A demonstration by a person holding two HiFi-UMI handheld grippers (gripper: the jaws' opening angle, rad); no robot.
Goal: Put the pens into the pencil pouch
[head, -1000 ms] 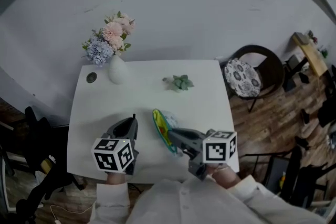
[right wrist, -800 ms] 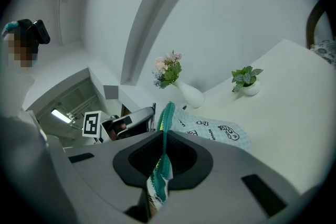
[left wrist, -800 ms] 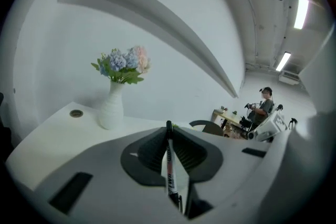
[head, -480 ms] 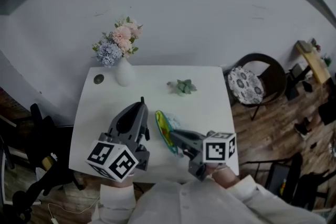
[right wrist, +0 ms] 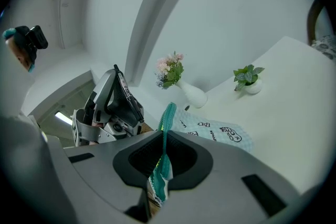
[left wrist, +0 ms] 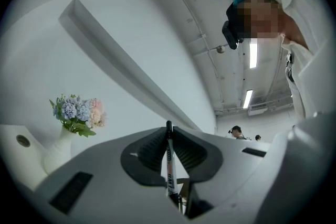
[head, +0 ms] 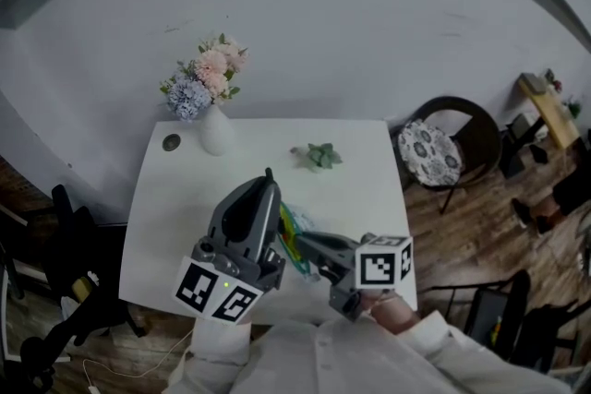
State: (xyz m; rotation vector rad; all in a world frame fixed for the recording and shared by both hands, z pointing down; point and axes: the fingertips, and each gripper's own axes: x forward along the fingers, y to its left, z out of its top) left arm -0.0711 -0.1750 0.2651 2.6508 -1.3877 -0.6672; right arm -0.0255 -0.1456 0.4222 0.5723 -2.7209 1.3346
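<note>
**Tip the pen down into the held-up mouth**

On the left, the left claw (head: 268,175) hangs above the white table (head: 166,198) with its nose tilted upward. Its jaws pinch a slim white pen with a black end (left wrist: 169,165). The pen lies along the jaws, and its black end pokes just past their tips.

Just right of it lies the pale printed fabric pencil pouch (right wrist: 218,131), between the two claws on the table. The right claw (right wrist: 164,136) is pressed together on its teal zipper edge and lifts that rim, so the yellow-green inside shows.

The step in hand looks like bringing the pen to the opening. Done well, the left claw would turn until the pen points down along the pouch's length. It would then slide in between the teal rims and let go only once most of the barrel is inside. The right claw should hold the rim high and steady. Otherwise the pen may snag on the zipper or slip out onto the table.
</note>
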